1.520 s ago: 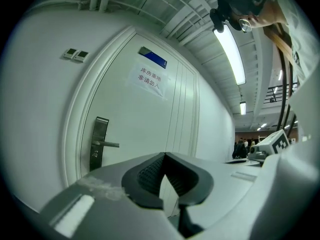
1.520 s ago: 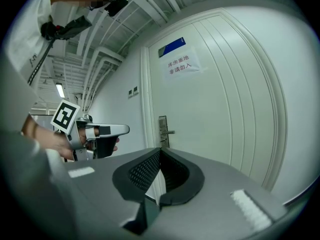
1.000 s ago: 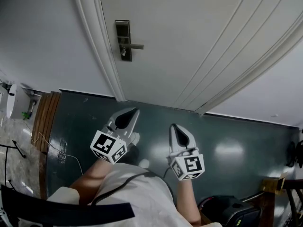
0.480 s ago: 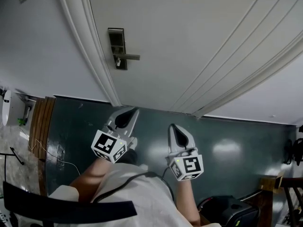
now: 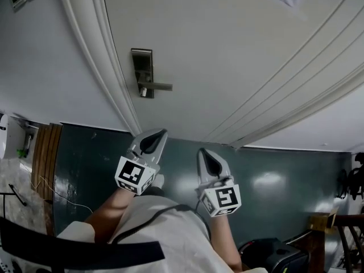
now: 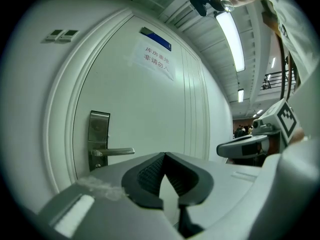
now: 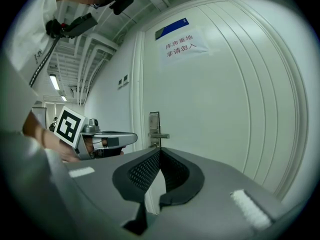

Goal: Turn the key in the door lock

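Door lock (image 5: 142,71) has neared, well ahead of left tongs (image 5: 161,133) and right tongs (image 5: 202,152), both pressed together.

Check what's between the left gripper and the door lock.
Nothing stands there: the head view shows only floor and door between left gripper and door lock.

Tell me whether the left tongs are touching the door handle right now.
No: in the head view the left tongs sit well below the door handle, with a clear gap between them.
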A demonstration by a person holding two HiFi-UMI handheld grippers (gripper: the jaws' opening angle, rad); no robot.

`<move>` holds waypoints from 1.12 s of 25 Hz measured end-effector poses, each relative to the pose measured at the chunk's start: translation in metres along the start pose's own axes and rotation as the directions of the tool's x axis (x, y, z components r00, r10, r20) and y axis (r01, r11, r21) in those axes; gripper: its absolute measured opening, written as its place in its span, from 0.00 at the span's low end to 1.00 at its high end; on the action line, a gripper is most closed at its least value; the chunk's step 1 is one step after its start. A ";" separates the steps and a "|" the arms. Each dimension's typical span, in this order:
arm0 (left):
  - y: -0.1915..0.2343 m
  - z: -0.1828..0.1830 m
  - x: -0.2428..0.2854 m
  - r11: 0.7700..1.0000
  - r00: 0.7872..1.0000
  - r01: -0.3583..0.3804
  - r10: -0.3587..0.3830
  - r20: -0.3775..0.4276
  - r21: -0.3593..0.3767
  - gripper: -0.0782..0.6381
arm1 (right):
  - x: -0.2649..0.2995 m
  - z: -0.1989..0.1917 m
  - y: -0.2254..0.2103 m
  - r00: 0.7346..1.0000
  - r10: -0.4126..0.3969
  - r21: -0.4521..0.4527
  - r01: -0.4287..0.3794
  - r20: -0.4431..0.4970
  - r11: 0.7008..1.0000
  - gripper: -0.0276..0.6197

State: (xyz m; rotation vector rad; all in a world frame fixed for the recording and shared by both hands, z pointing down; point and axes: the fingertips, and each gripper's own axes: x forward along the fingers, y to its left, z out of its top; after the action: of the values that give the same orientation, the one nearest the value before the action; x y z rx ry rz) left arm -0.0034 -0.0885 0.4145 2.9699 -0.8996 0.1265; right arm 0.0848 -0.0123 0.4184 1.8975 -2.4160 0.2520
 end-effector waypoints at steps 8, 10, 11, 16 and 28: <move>0.060 -0.019 0.018 0.996 0.999 -0.022 0.020 -0.030 -0.083 0.12 | 0.056 0.009 0.005 1.000 0.016 -0.015 -0.016 -0.008 1.000 0.05; 0.077 -0.025 0.021 0.992 0.999 -0.036 0.032 -0.038 -0.125 0.12 | 0.068 0.010 0.007 1.000 0.020 -0.015 -0.020 -0.009 1.000 0.05; 0.084 -0.027 0.022 0.990 0.998 -0.045 0.040 -0.044 -0.132 0.12 | 0.074 0.010 0.008 1.000 0.023 -0.014 -0.023 -0.011 1.000 0.05; 0.113 -0.036 0.027 0.990 0.994 -0.091 0.084 -0.071 -0.109 0.12 | 0.098 0.007 0.013 0.998 0.052 -0.010 -0.052 -0.026 0.999 0.05; 0.151 -0.069 0.044 0.943 0.952 -0.194 0.247 -0.180 0.270 0.12 | 0.133 0.001 0.001 0.983 0.171 -0.028 -0.174 -0.067 0.984 0.05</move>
State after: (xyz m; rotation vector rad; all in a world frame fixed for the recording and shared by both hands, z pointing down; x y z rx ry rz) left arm -0.0549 -0.2342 0.4883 2.9807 -1.2695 0.5947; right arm 0.0514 -0.1394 0.4371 1.6412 -2.5266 0.2742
